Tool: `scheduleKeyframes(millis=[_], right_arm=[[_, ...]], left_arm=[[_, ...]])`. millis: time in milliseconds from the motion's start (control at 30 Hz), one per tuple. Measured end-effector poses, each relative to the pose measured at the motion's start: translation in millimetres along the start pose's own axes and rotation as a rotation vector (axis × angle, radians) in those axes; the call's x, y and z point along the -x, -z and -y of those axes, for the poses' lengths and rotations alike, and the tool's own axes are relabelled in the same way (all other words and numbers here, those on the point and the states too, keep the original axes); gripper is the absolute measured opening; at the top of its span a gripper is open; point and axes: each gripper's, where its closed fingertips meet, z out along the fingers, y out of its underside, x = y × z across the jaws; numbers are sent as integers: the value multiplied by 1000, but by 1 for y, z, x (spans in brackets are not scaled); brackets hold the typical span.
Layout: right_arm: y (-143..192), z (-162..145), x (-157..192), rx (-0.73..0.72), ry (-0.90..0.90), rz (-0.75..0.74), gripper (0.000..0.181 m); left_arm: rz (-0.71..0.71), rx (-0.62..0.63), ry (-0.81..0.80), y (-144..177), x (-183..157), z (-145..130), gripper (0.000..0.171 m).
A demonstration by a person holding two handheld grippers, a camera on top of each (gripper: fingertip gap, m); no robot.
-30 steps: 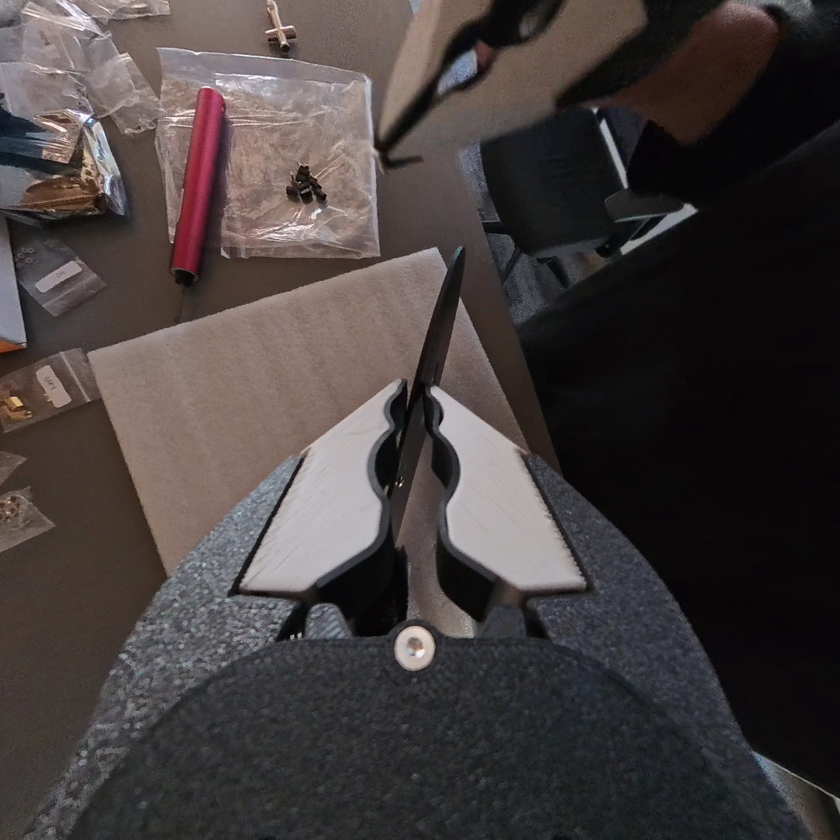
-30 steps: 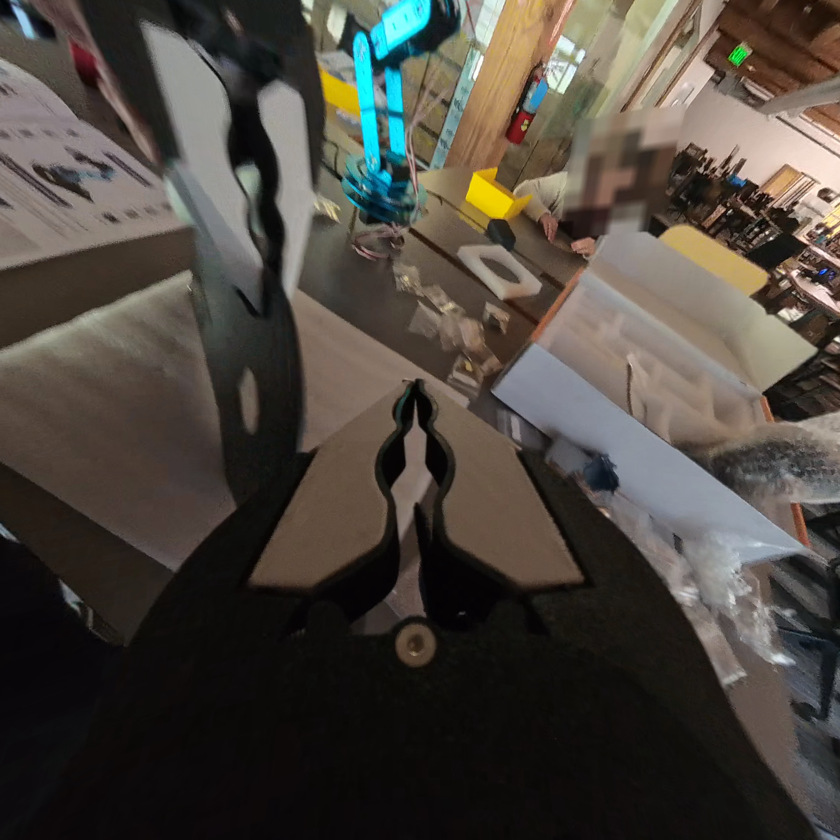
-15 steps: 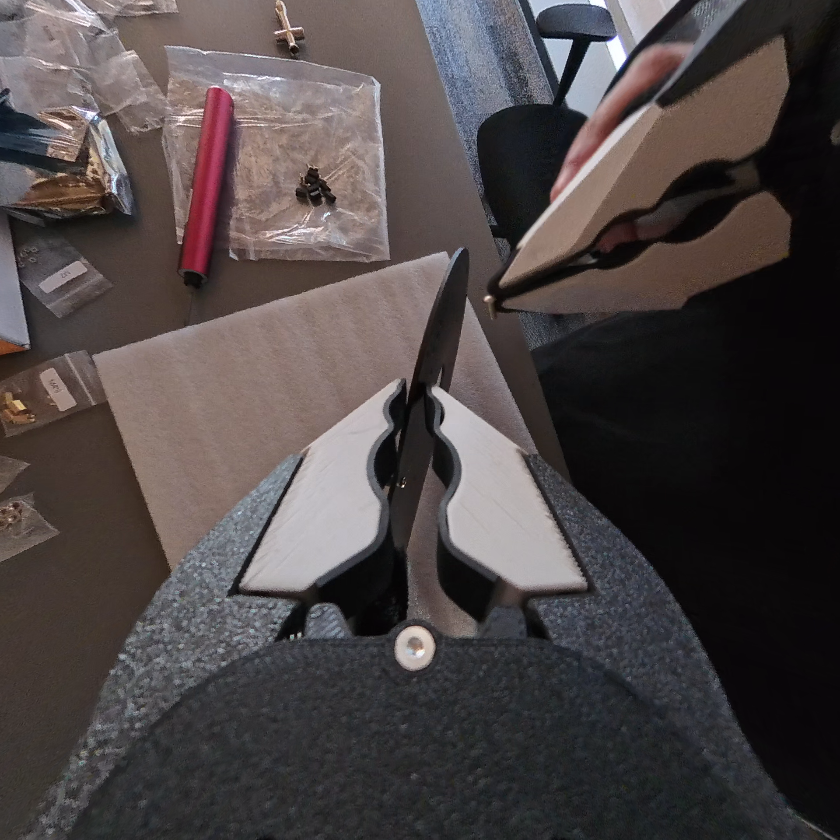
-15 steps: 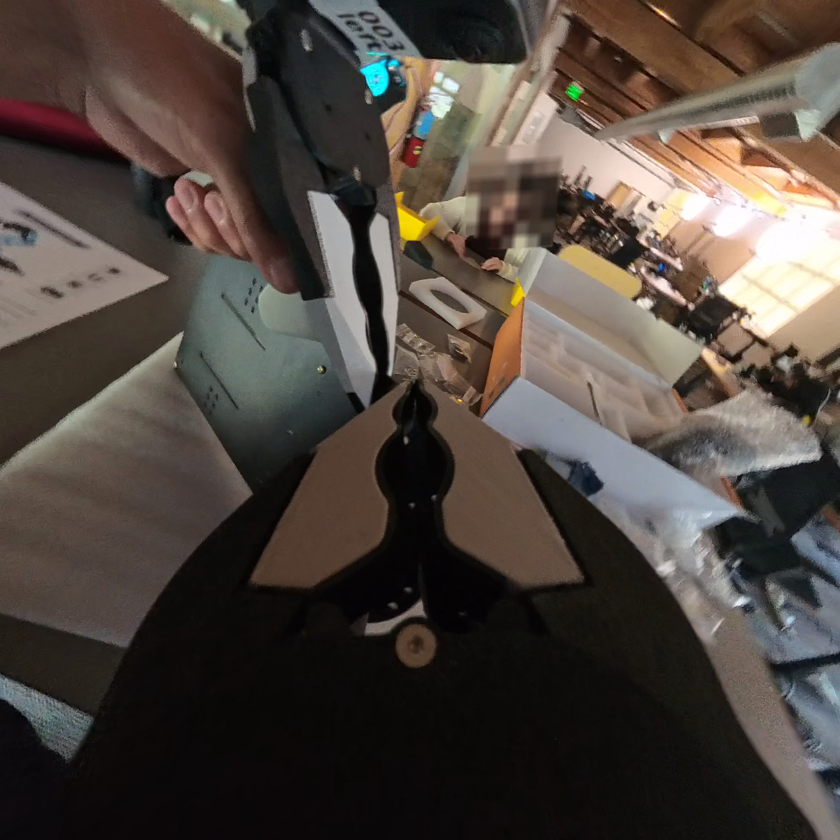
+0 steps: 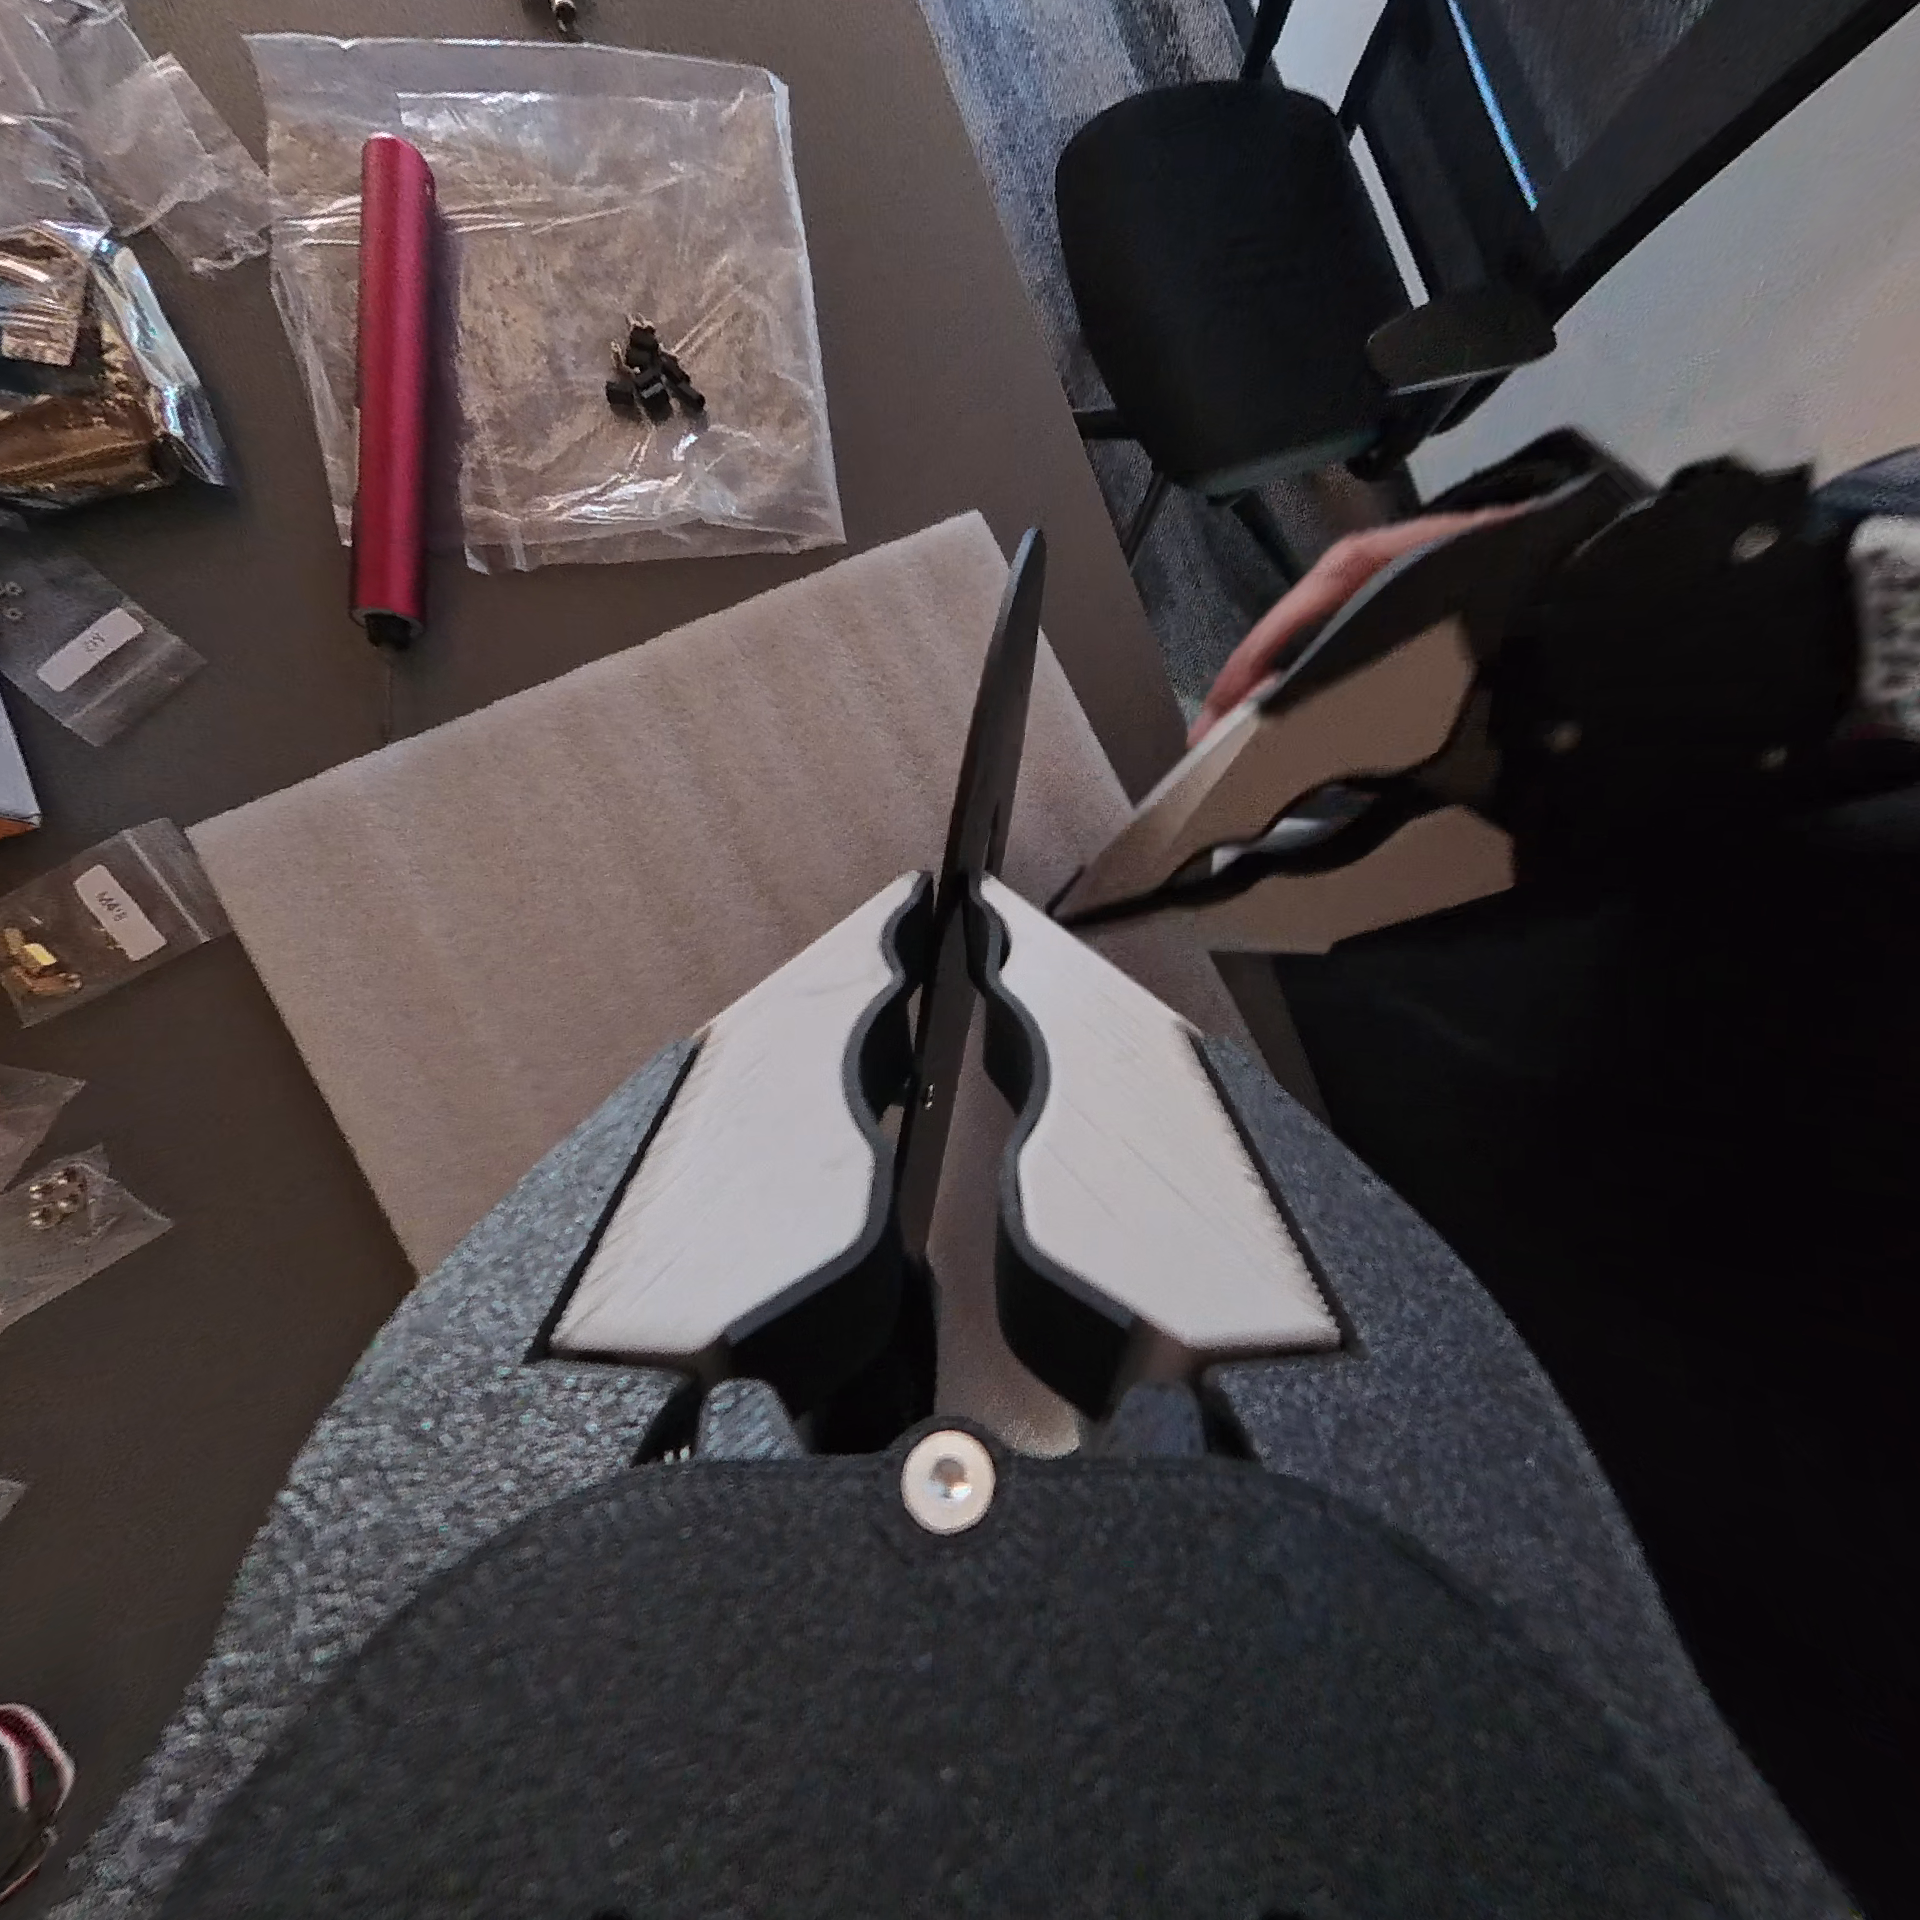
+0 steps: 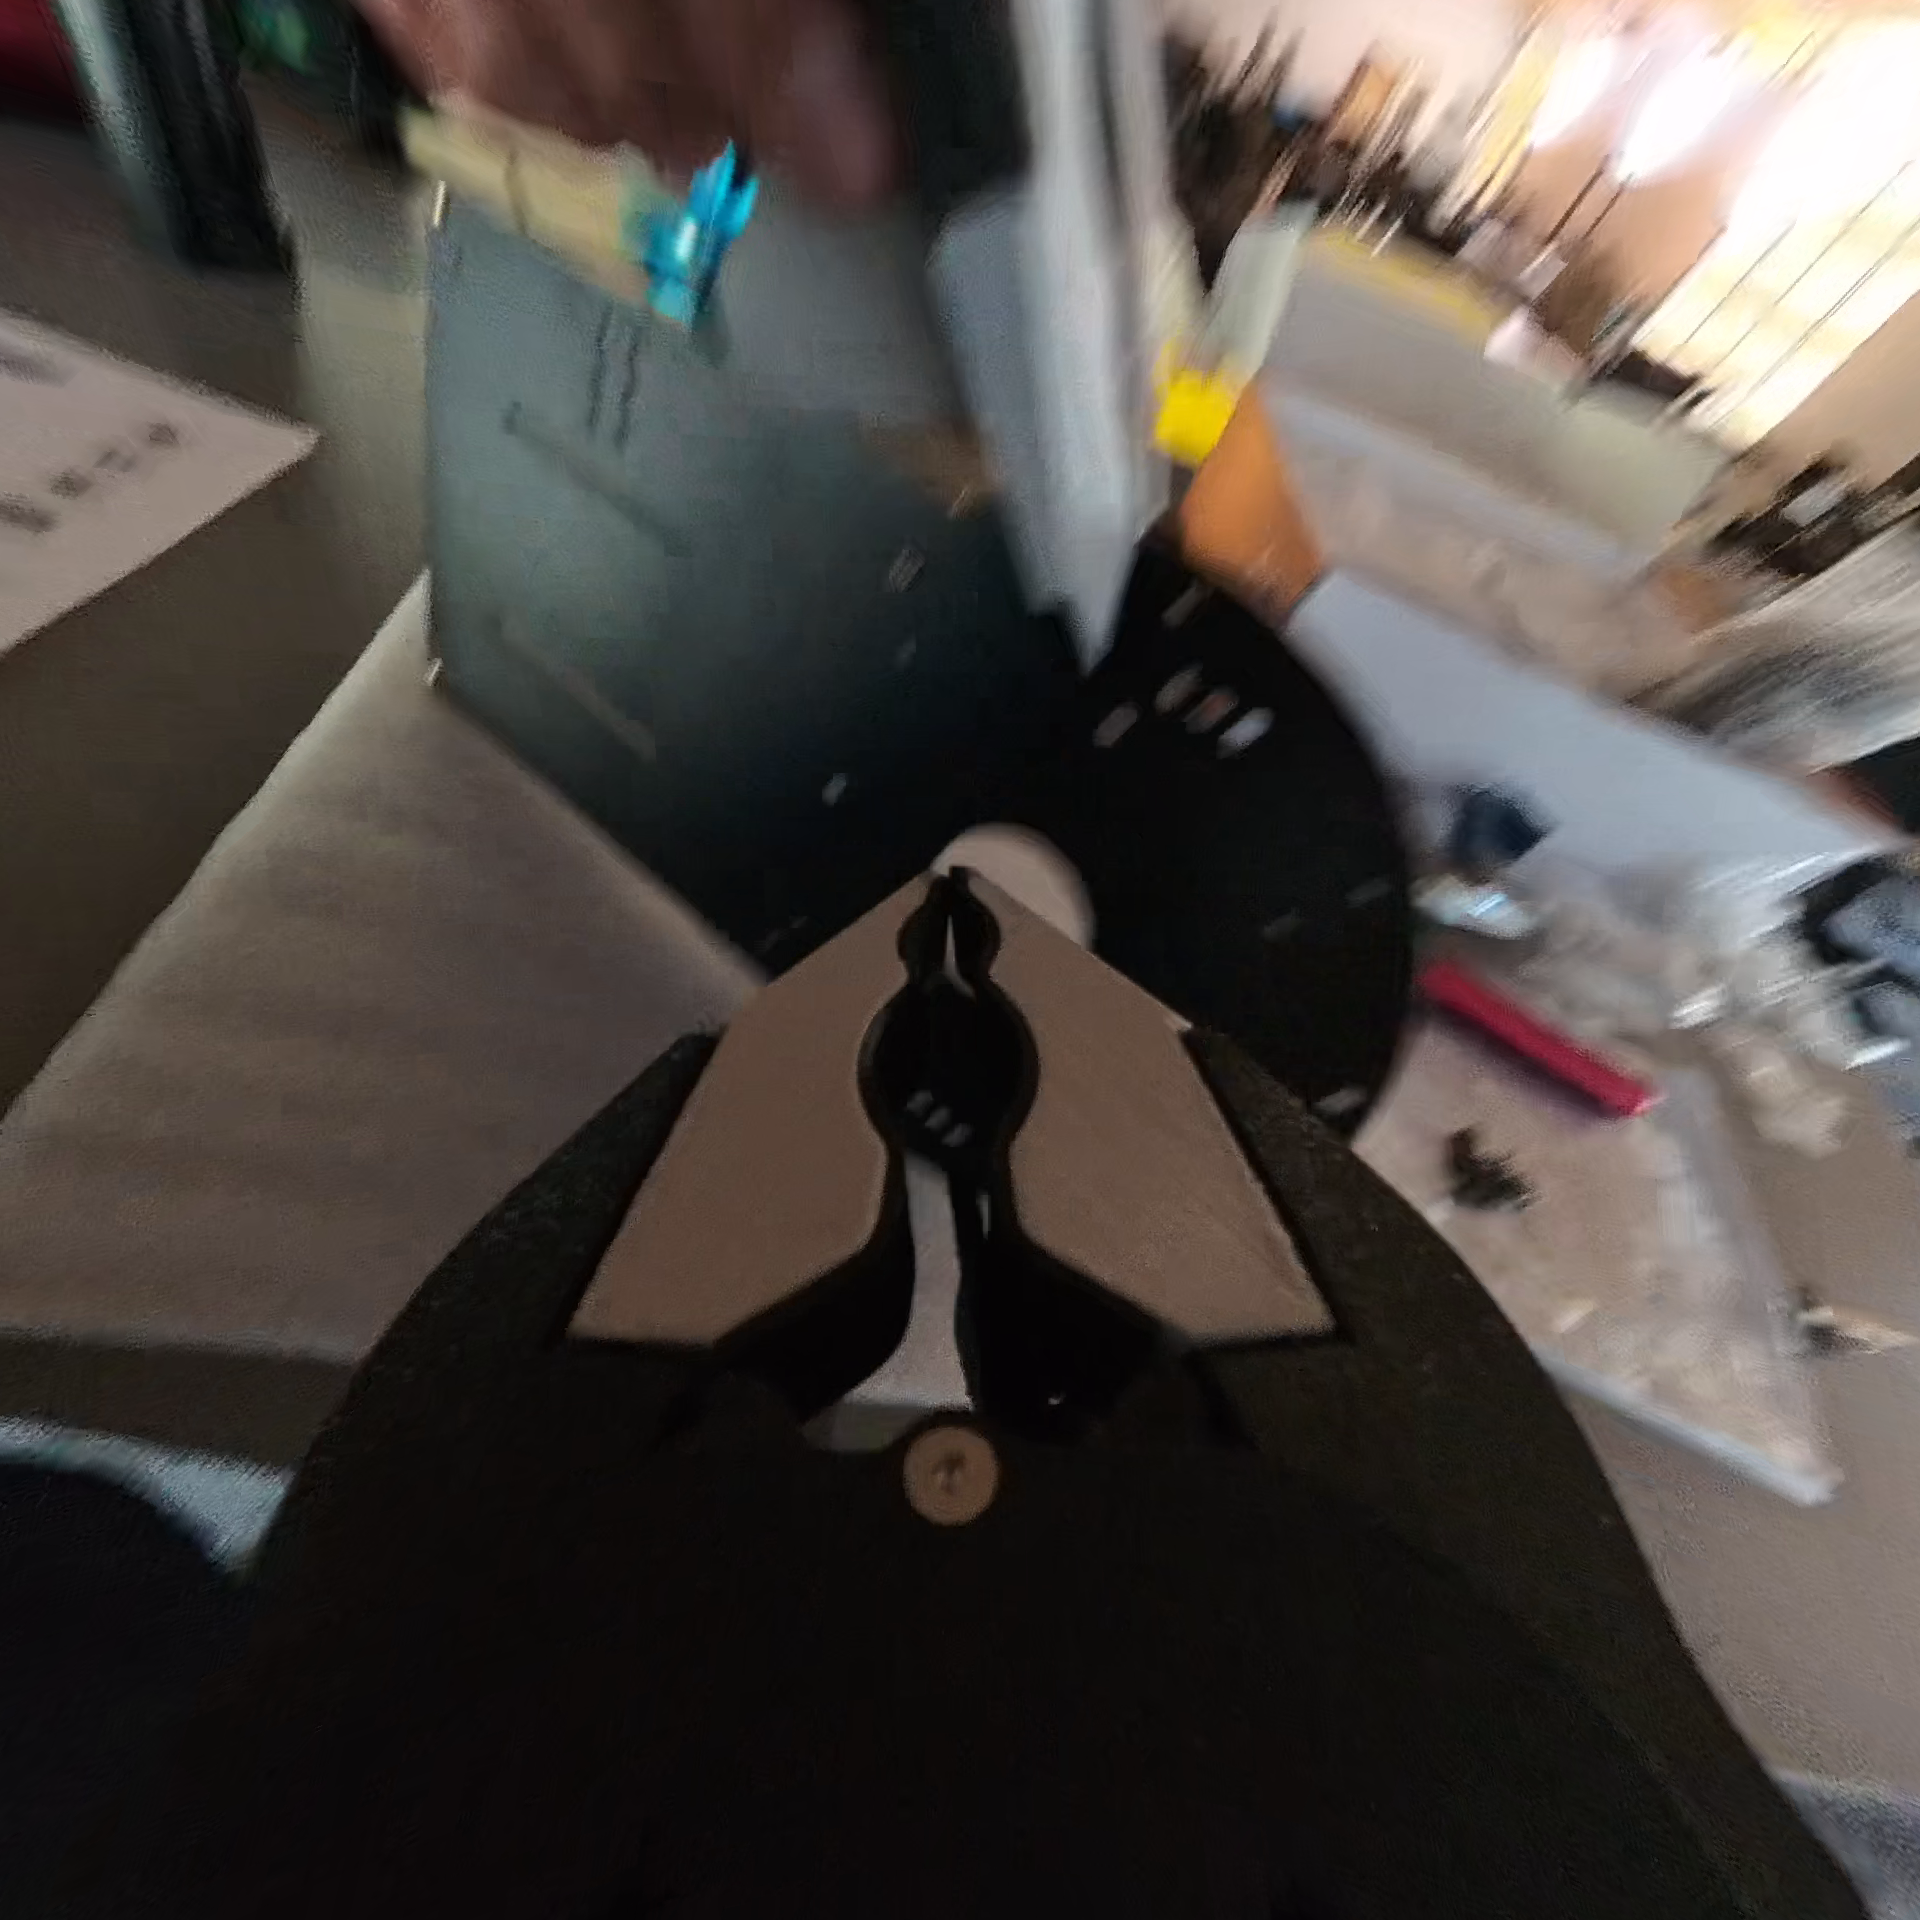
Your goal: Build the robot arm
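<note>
My left gripper (image 5: 956,883) is shut on a thin flat black plate (image 5: 1003,707) and holds it edge-on above a grey foam sheet (image 5: 582,831). My right gripper (image 5: 1075,904), held by a hand, is shut, with its tips just right of the left fingertips, close to the plate. In the blurred right wrist view, my right gripper (image 6: 951,888) points at the plate (image 6: 1247,862), which has a round slotted end and a square part. The left gripper (image 6: 1086,623) grips the plate from above. I cannot tell if the right tips pinch anything small.
A red tube (image 5: 390,384) lies on a clear bag with small black parts (image 5: 644,379) behind the foam. Small parts bags (image 5: 94,914) lie at the left. A black chair (image 5: 1216,281) stands past the table edge. A white box (image 6: 1558,748) sits behind the plate. Spacing between my two grippers at the tips: around 5 cm.
My right gripper has come down from high above to beside the left fingertips and now faces the plate. My left gripper has kept its hold on the plate and barely moved.
</note>
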Motion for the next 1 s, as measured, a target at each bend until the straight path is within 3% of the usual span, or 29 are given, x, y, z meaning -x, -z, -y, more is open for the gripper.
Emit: scheduleKeyframes(millis=[67,133,267,400,533,667,733,800,833,867,1000], right_arm=[[-8,-31,20,100,-40,67,0],[-10,-43,21,112,-70,65,0],[23,4,-7,-118,-196,99,0],[51,45,-60,-200,-177,190,30],[39,28,-59,-59,-145,602,53],[24,32,-53,-59,-133,842,30],[10,28,-51,6,-119,903,31],[10,27,-38,74,-138,1056,26],[8,22,-33,133,-106,1102,15],[0,18,-34,167,-57,1075,1],[-5,17,-36,208,51,1030,0]], left_arm=[[4,8,-2,0,1,0,6],[5,5,2,0,2,0,6],[7,-16,6,0,0,0,6],[3,-23,-4,1,-4,-1,6],[35,-14,-16,1,-4,-1,6],[62,-4,9,0,0,-1,8],[65,-4,1,0,-1,-1,8],[79,-2,10,0,-1,-1,8],[95,-1,25,0,1,-1,9],[117,-2,39,0,3,-1,10],[326,-85,66,18,13,6,21]])
